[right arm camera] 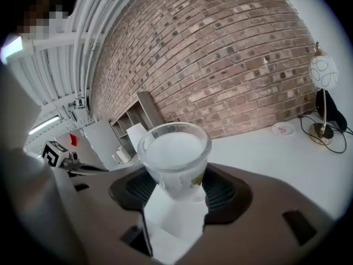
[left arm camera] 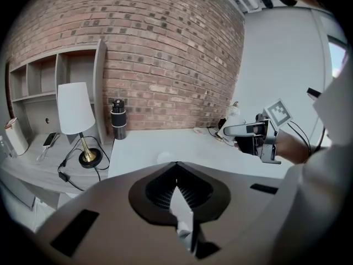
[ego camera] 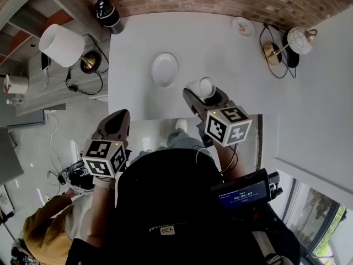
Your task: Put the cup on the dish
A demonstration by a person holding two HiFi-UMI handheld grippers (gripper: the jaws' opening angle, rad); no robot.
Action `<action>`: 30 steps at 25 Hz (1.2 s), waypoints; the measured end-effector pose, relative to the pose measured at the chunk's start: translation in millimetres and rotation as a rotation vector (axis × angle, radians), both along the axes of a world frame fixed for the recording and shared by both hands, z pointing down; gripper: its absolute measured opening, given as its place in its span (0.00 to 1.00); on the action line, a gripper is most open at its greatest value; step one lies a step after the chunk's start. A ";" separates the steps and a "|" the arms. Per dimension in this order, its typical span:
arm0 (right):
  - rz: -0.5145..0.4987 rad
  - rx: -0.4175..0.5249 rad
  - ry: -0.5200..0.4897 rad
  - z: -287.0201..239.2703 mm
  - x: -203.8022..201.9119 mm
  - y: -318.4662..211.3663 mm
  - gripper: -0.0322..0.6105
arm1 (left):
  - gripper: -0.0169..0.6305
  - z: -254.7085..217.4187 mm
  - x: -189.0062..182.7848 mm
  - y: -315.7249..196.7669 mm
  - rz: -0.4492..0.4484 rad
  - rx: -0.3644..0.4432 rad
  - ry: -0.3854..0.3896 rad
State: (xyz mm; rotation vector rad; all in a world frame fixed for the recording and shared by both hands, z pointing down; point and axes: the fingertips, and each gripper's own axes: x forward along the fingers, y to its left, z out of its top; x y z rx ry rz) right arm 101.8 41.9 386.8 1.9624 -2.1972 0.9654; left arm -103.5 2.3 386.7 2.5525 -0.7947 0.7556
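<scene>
A clear glass cup (ego camera: 207, 85) sits between the fingers of my right gripper (ego camera: 205, 95), which is shut on it over the white table's (ego camera: 231, 65) near edge. In the right gripper view the cup (right arm camera: 174, 150) stands upright in the jaws of the right gripper (right arm camera: 175, 191), rim up. The round white dish (ego camera: 165, 69) lies bare on the table, to the left of the cup and a little farther back. My left gripper (ego camera: 117, 120) hangs off the table's front left corner, shut, with nothing held. In the left gripper view its jaws (left arm camera: 177, 173) meet, and the dish (left arm camera: 164, 157) shows faintly beyond them.
A white-shaded lamp (ego camera: 62, 44) stands with cables on a side shelf to the left. At the table's back left is a black bottle (ego camera: 106, 12), and at the back right a small saucer (ego camera: 242, 26). A globe lamp (ego camera: 300, 40) is farther right. Another person (ego camera: 44, 231) crouches at lower left.
</scene>
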 end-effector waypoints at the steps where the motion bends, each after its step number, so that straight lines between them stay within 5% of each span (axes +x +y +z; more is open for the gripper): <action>1: -0.010 -0.002 -0.004 1.6 3.8 -3.5 0.46 | 0.04 0.8 4.5 -2.2 -0.009 0.000 -0.003; 15: -0.143 -0.030 -0.011 20.3 55.5 -49.7 0.46 | 0.04 2.4 61.3 -25.3 -0.121 -0.003 -0.029; 30: -0.176 -0.085 0.069 49.3 44.6 -99.7 0.46 | 0.04 8.8 29.3 -49.5 -0.180 -0.035 -0.050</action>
